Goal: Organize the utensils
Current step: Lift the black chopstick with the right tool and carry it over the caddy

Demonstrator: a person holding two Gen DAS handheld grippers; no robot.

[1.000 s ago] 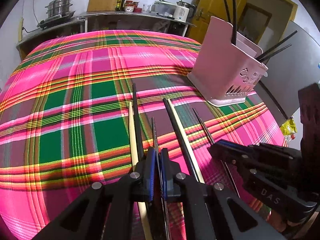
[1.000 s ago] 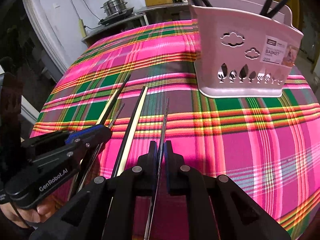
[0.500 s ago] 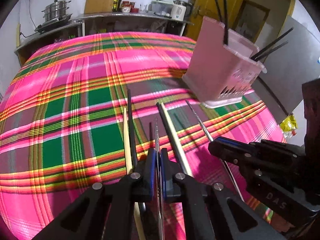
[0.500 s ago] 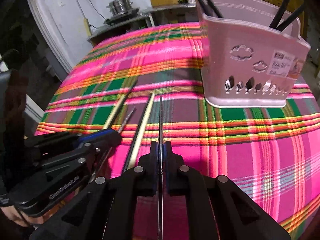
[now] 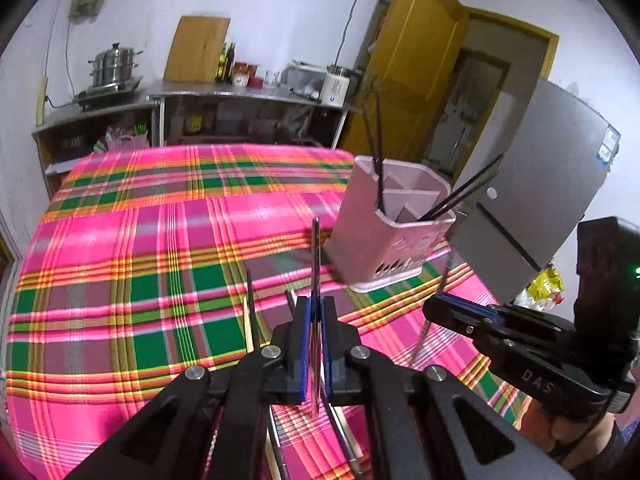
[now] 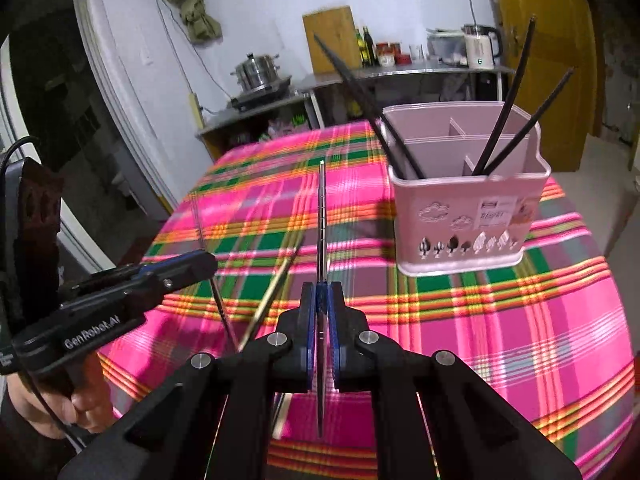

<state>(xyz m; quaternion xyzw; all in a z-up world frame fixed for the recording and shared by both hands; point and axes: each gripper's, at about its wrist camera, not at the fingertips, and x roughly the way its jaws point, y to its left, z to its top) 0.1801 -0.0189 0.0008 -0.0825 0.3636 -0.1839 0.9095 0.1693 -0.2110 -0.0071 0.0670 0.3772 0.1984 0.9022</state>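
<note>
In the left wrist view my left gripper (image 5: 316, 305) is shut on a thin metal chopstick (image 5: 315, 252), which is lifted above the plaid tablecloth (image 5: 120, 264) and points toward the pink utensil basket (image 5: 384, 236). In the right wrist view my right gripper (image 6: 321, 289) is shut on another metal chopstick (image 6: 321, 216), also raised off the cloth. Each gripper shows in the other's view: the right gripper (image 5: 434, 307) and the left gripper (image 6: 208, 265). The pink basket (image 6: 464, 216) holds several black chopsticks (image 6: 506, 120). A wooden chopstick (image 6: 274, 292) and black chopsticks (image 5: 249, 300) lie on the cloth.
The basket stands near the table's right edge, beside a grey fridge (image 5: 540, 184). Behind the table is a steel counter (image 5: 248, 94) with a steamer pot (image 5: 114, 66), bottles and a kettle (image 6: 480, 50). A person's hand (image 6: 80, 404) grips the left tool's handle.
Both grippers have risen off the cloth, each carrying its metal chopstick up. The views now look higher, onto the basket's open top and the room beyond.
</note>
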